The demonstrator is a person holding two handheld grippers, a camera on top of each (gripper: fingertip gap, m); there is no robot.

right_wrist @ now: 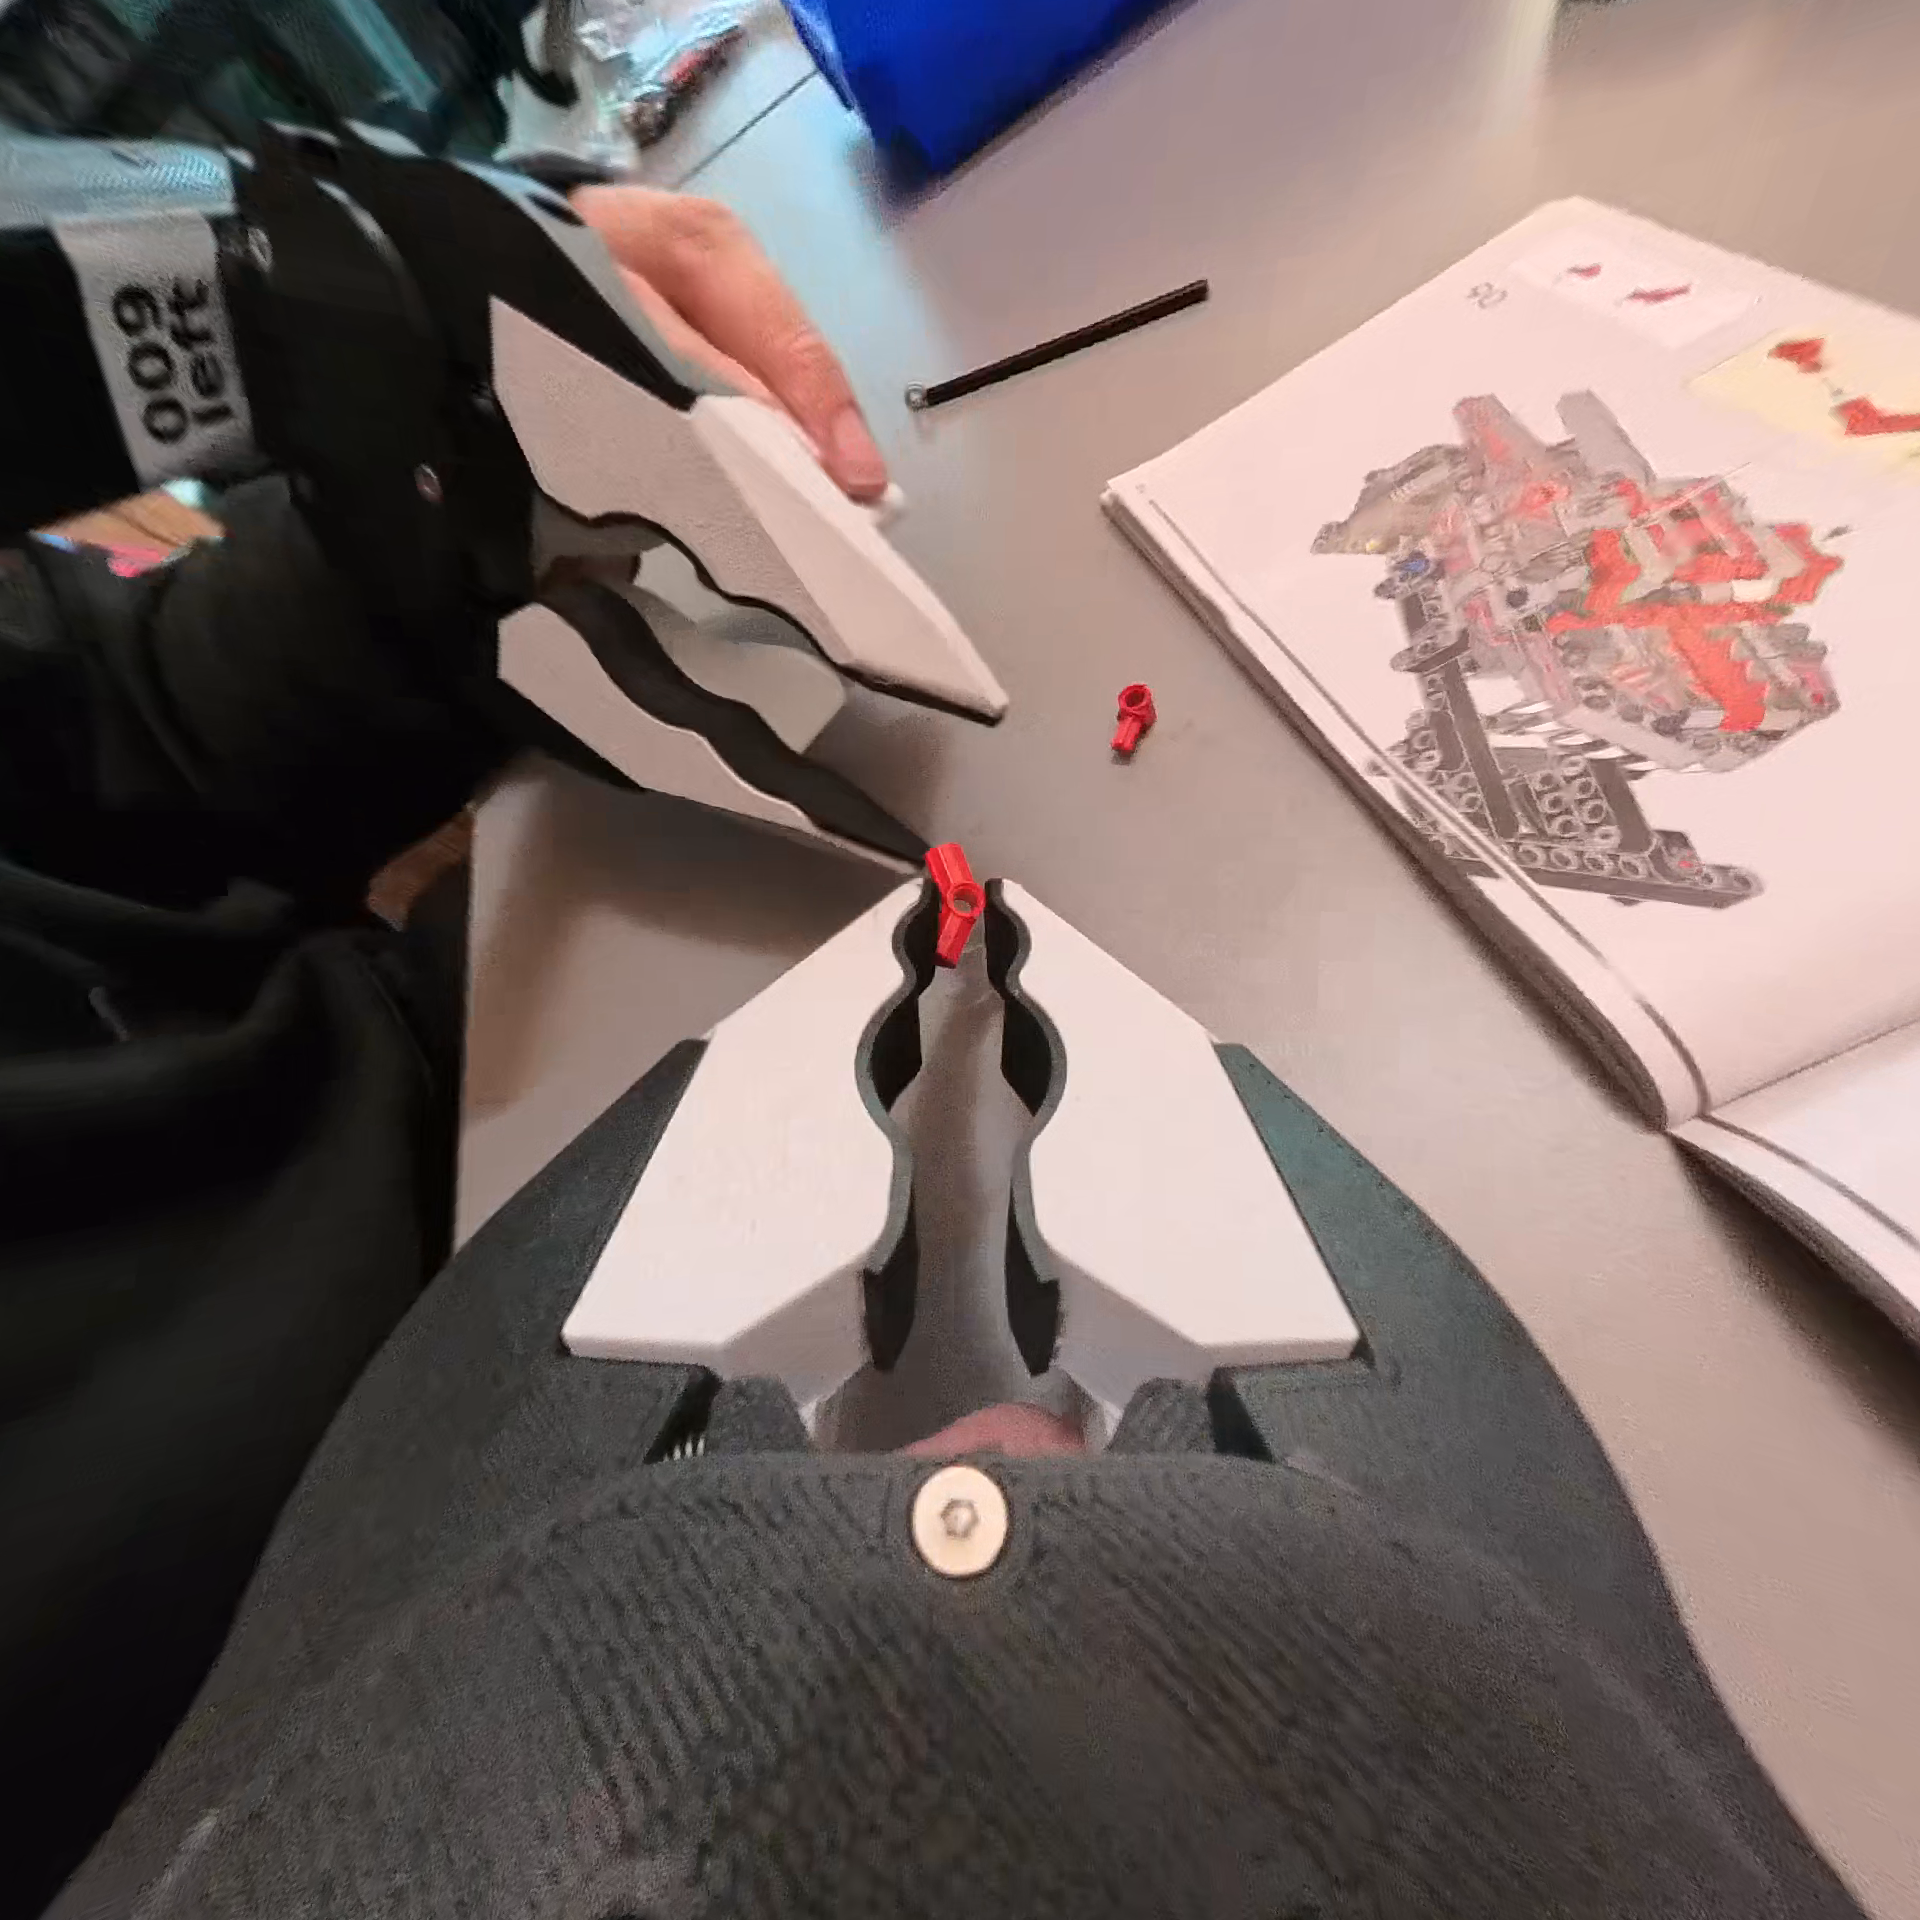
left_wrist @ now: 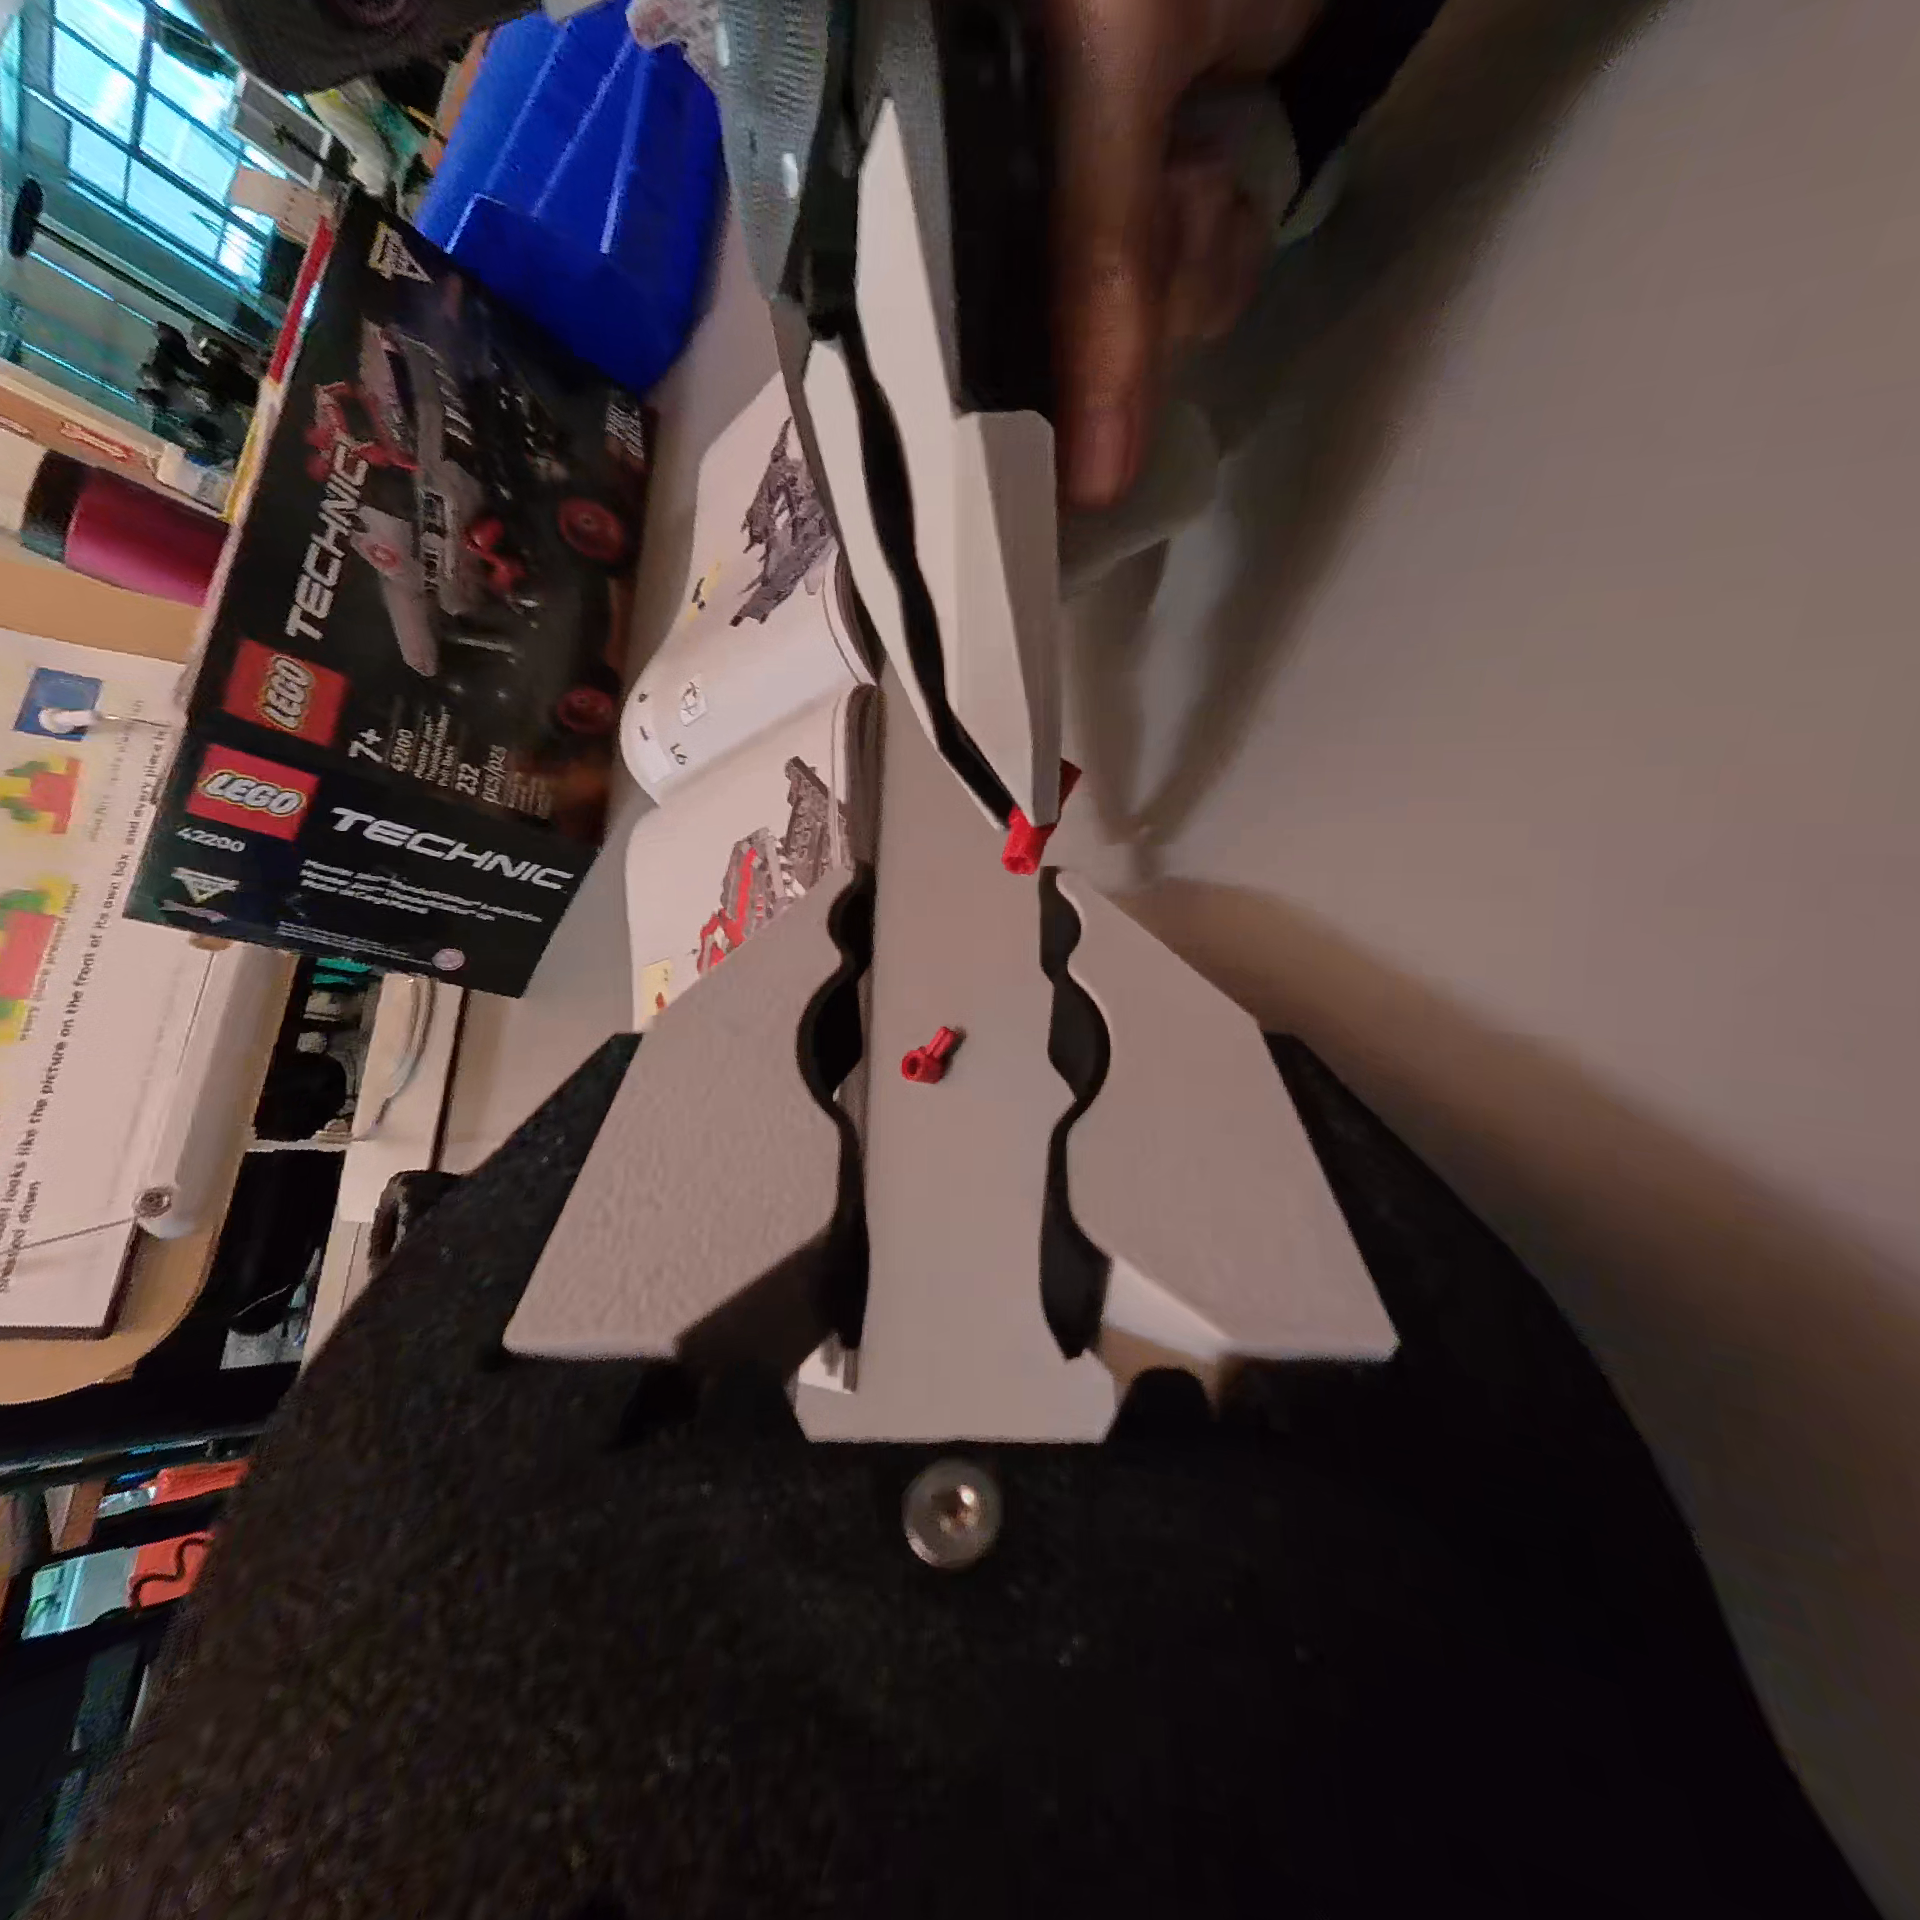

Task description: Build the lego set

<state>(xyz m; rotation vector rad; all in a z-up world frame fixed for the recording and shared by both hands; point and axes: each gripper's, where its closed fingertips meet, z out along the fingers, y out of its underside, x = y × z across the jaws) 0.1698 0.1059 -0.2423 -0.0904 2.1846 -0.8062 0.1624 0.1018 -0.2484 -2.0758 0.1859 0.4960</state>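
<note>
My right gripper [right_wrist: 958, 896] is shut on a small red connector piece [right_wrist: 956, 906] and holds it by the tips just above the grey table [right_wrist: 1299, 1091]. In the left wrist view it comes down from the top [left_wrist: 1029, 805] with the red piece [left_wrist: 1023, 840] at its tips. My left gripper [left_wrist: 951, 883] is open and empty. In the right wrist view it reaches in from the left [right_wrist: 961, 784], its lower fingertip right next to the held piece. A second red connector [right_wrist: 1130, 717] lies loose on the table and shows between my left fingers [left_wrist: 932, 1055].
An open instruction booklet [right_wrist: 1558, 644] lies to the right, also in the left wrist view [left_wrist: 748, 644]. A thin black axle [right_wrist: 1060, 343] lies beyond the grippers. A blue bin [right_wrist: 966, 62] and the black set box [left_wrist: 395, 665] stand at the back.
</note>
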